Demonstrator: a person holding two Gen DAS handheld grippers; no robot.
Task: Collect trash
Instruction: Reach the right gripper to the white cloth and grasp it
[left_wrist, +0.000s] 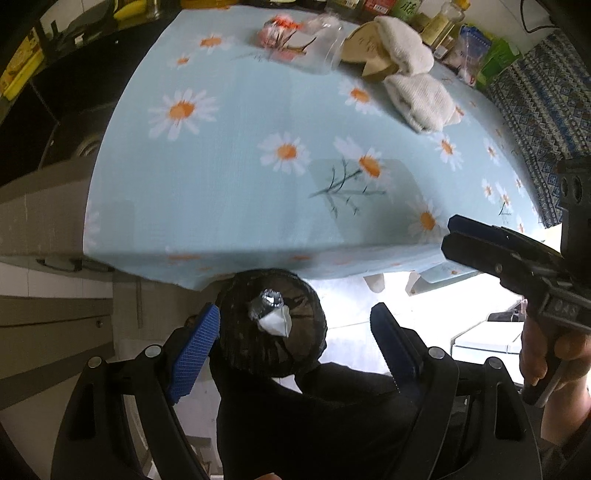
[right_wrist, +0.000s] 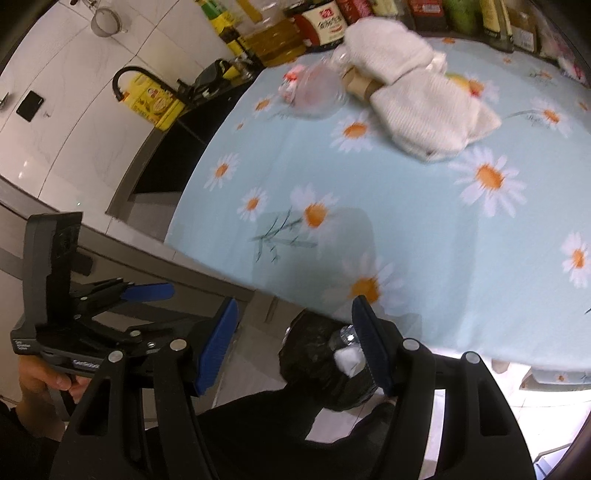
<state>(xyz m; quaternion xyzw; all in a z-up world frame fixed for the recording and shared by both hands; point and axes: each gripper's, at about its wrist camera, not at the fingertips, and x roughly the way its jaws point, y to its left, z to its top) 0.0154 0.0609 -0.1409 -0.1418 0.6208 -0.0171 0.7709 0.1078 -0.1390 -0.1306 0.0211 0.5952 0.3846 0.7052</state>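
Observation:
A bin lined with a black bag (left_wrist: 269, 332) stands on the floor just below the table's front edge. Crumpled foil (left_wrist: 267, 301) and white paper (left_wrist: 275, 323) lie in it. My left gripper (left_wrist: 295, 332) hangs open above the bin, nothing between its blue pads. My right gripper (right_wrist: 295, 339) is open too, over the bin (right_wrist: 325, 365), and also shows at the right edge of the left wrist view. At the table's far end lie a clear plastic cup (left_wrist: 321, 44) on its side, a red-and-white wrapper (left_wrist: 277, 31) and a cardboard tube (right_wrist: 360, 83).
The table carries a light blue daisy cloth (left_wrist: 240, 184). White folded towels (left_wrist: 421, 99) lie beside the tube. Bottles and jars (right_wrist: 325, 22) line the far edge. A dark sink with a black tap (right_wrist: 125, 79) and a yellow box (right_wrist: 155, 99) lie to the left.

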